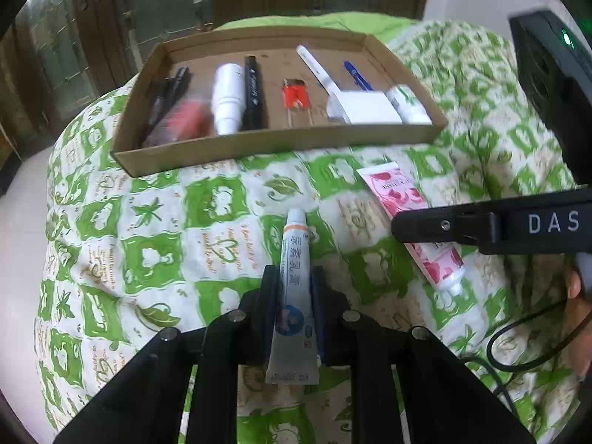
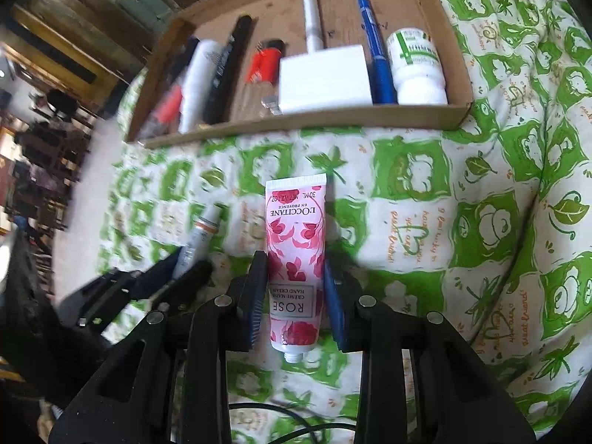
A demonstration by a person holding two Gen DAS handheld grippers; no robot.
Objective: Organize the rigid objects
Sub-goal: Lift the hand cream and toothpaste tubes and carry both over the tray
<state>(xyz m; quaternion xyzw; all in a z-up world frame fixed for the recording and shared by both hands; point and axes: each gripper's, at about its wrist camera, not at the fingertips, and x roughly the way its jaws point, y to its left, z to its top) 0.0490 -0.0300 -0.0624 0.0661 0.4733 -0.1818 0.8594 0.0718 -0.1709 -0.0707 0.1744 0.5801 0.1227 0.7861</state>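
- The left hand-held gripper (image 1: pixel 294 288) is closed narrow on a grey-blue ointment tube (image 1: pixel 295 259), pads on both its sides, crimped end toward the camera and cap pointing at the box; blue Chinese characters run along the tube.
- The right hand-held gripper (image 2: pixel 296 277) is clamped on a pink rose-patterned tube (image 2: pixel 296 251), with both pads against its sides; its open nozzle faces the camera. The label reads "L'OCCITANE EN PROVENCE", "30ML NET WT 1 OZ", "ROSE" and "HAND CREAM".
- In the left wrist view, the right tool's black side carries the letters "DAS".
- Both tubes are just above or on a quilt (image 1: pixel 155 229) printed with green squares, leaves and orange script; whether they touch it I cannot tell.
- Farther off, a shallow cardboard box (image 1: pixel 259 148) sits on the quilt, holding black pens, a white bottle (image 1: pixel 226 98), a black marker (image 1: pixel 253 92), a red lighter (image 1: pixel 296 96), a white charger block (image 1: pixel 364 107), a white pen, a blue pen (image 2: pixel 375 48) and a green-labelled white bottle (image 2: pixel 416 64).
- Beyond are dark wooden, glass-fronted cabinets (image 1: pixel 111 18).
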